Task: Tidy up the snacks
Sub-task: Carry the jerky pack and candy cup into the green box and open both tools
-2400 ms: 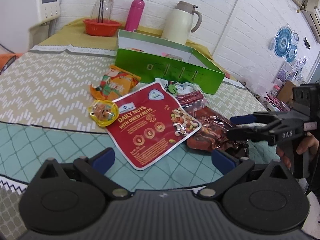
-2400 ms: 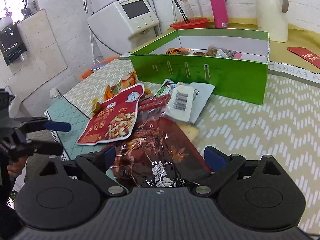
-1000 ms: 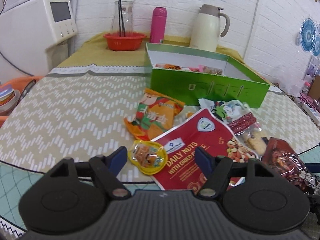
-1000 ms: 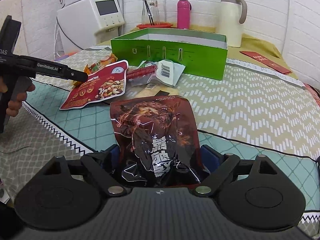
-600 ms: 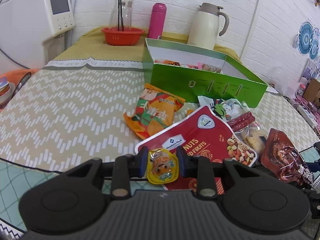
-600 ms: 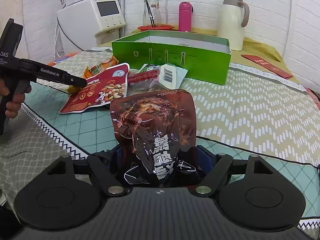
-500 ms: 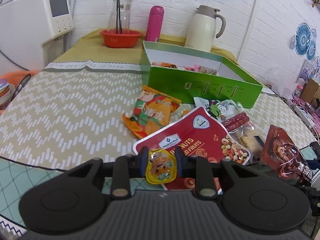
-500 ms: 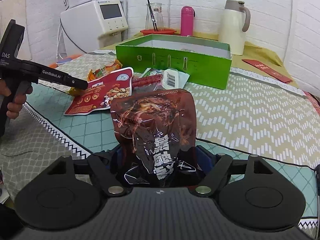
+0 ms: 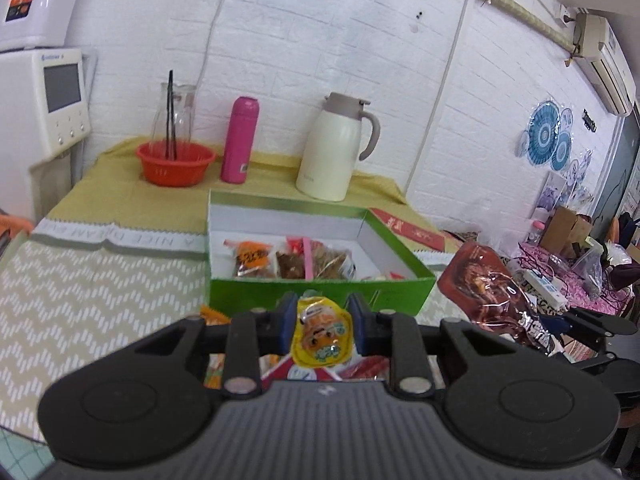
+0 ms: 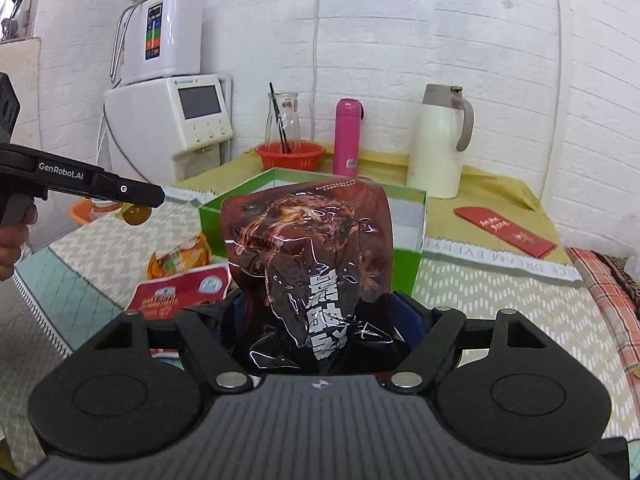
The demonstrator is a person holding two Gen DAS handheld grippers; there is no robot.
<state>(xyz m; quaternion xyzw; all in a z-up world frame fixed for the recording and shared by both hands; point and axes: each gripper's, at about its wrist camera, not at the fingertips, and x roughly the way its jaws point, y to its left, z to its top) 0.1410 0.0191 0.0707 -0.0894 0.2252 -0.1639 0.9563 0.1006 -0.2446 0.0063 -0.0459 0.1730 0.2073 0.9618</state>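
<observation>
Yellow film catches my eye first: one small jelly cup (image 9: 322,336) is pinched between the blue pads of my left gripper (image 9: 322,322), held in the air just in front of the green box's (image 9: 320,289) near wall. My right gripper (image 10: 316,320) is clamped on the bottom of one dark red glossy pouch (image 10: 308,256) with white characters, standing upright and raised above the table. I count two snacks held, and at least three wrapped packets lying inside the box along its left and middle, with white floor bare on the right. On the zigzag tablecloth (image 9: 80,296) below lie one red nuts bag (image 10: 180,290) and one orange packet (image 10: 180,258). Behind the box stand one red basket (image 9: 175,162), one pink bottle (image 9: 239,145) and one cream jug (image 9: 334,148).
</observation>
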